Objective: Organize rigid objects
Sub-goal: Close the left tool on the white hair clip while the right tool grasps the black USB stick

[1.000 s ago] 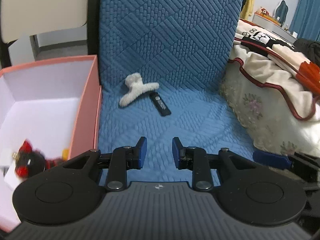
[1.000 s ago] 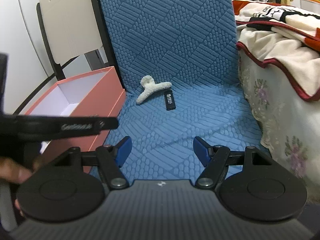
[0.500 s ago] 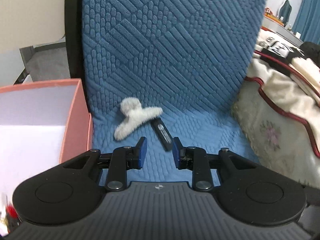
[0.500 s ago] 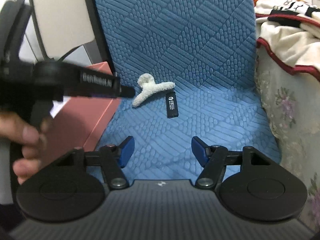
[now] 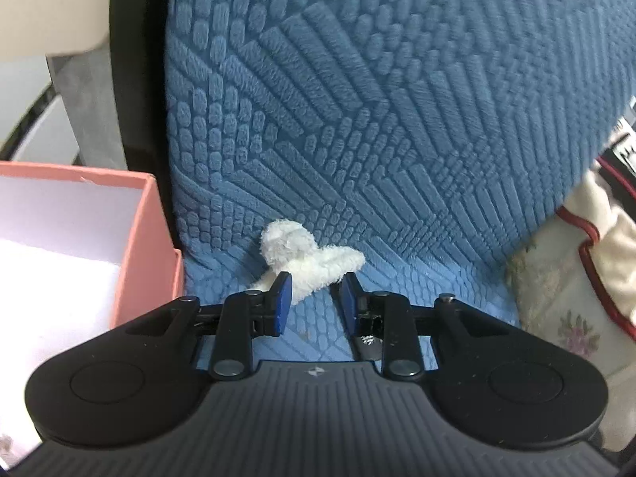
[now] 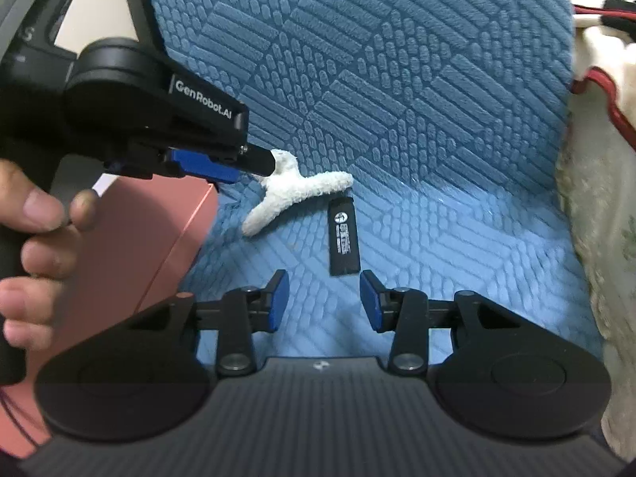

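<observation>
Fluffy white hair claw (image 5: 308, 264) shown lying on the blue quilted seat cover (image 5: 397, 139), at the fold where seat meets backrest. Left gripper (image 5: 314, 292) is seen with jaws parted to a narrow gap, the near end of the hair claw lying between the blue pads (image 5: 283, 296), not yet clamped. Pink box (image 5: 155, 246) is placed just left of the hair claw, its white interior exposed. Black USB stick (image 6: 344, 234) is laid flat just right of the hair claw. Right gripper (image 6: 324, 298) is held with jaws moderately wide, empty, close before the stick's near end
</observation>
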### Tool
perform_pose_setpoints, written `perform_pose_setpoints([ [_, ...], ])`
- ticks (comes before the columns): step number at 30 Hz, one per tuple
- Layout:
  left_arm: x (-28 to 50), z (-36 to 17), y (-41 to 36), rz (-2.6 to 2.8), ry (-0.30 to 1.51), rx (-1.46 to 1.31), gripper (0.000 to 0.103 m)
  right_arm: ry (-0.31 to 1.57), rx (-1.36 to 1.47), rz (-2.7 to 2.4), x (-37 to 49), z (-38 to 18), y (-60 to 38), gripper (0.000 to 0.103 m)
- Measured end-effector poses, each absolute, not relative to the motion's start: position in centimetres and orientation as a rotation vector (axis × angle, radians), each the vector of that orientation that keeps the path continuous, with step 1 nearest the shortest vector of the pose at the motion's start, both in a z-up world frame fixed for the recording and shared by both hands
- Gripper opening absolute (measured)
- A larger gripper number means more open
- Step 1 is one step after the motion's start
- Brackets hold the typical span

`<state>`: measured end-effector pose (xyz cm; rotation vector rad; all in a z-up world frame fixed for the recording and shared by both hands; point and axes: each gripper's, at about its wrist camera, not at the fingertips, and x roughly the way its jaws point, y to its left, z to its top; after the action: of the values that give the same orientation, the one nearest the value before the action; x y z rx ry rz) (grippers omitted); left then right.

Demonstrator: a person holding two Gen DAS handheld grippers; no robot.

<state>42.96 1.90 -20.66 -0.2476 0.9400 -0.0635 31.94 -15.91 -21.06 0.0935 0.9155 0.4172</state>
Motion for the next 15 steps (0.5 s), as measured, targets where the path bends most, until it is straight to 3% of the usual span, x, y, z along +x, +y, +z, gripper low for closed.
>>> perform_pose_setpoints([
  [15, 47.3, -22.7, 2.1, 0.014, 0.965, -0.323, 0.032, 0.933, 0.013, 0.43, 35.7, -23.4, -13.5, 0.043],
])
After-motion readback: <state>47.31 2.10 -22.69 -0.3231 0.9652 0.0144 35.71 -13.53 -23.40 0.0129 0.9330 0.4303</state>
